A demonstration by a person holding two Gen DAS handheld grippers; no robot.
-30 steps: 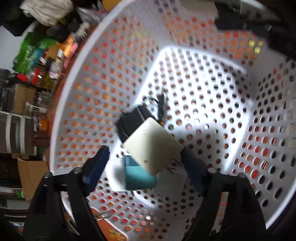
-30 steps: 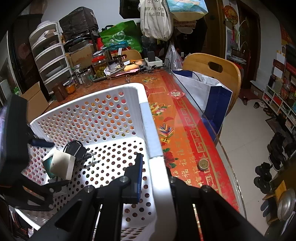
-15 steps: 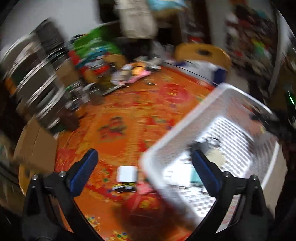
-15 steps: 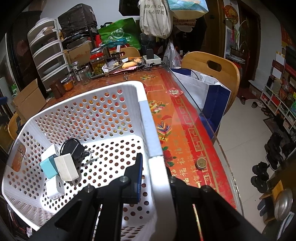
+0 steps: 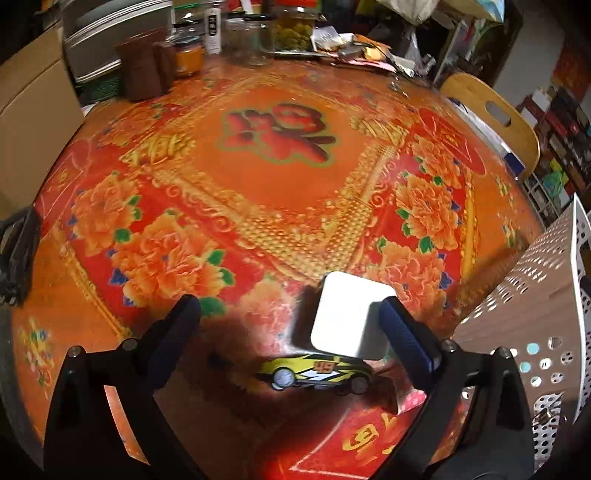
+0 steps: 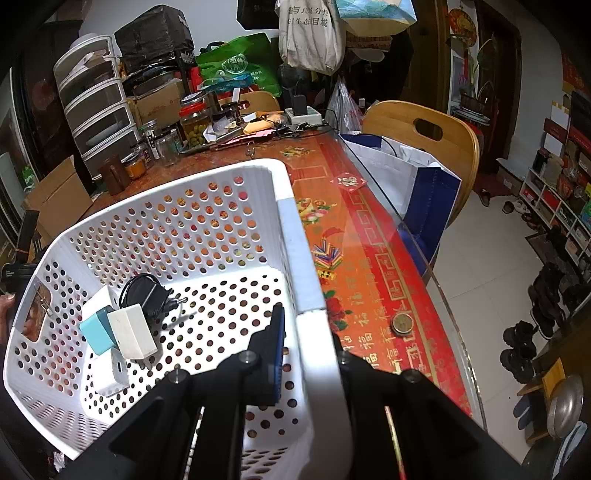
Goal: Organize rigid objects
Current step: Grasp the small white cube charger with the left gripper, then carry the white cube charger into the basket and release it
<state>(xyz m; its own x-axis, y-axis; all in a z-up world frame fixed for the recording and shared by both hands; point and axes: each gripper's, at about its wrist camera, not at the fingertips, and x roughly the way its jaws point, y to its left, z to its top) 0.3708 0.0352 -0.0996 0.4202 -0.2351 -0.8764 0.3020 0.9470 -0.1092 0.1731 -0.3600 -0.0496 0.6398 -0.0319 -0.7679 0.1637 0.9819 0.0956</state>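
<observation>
My left gripper (image 5: 291, 314) is open above the red floral table. A white square charger block (image 5: 347, 319) lies on the table just inside its right finger. A yellow and black toy car (image 5: 316, 373) lies just in front of the block. The white perforated basket (image 6: 291, 221) stands to the right, its side also visible in the left wrist view (image 5: 535, 306). My right gripper (image 6: 308, 343) is shut on the basket's near rim. Inside the basket lie a white charger (image 6: 133, 330), a teal block (image 6: 96, 328), a black plug adapter (image 6: 147, 293) and a small white charger (image 6: 117, 373).
Jars (image 5: 291, 33), a brown cup (image 5: 142, 70) and papers crowd the table's far edge. A wooden chair (image 6: 428, 144) with a white and blue bag (image 6: 417, 184) stands past the right edge. A coin (image 6: 402, 324) lies on the table near the basket.
My left gripper has left the basket, dropping the white charger there, and swung left over the table to the white block and toy car. My right gripper keeps its hold on the rim.
</observation>
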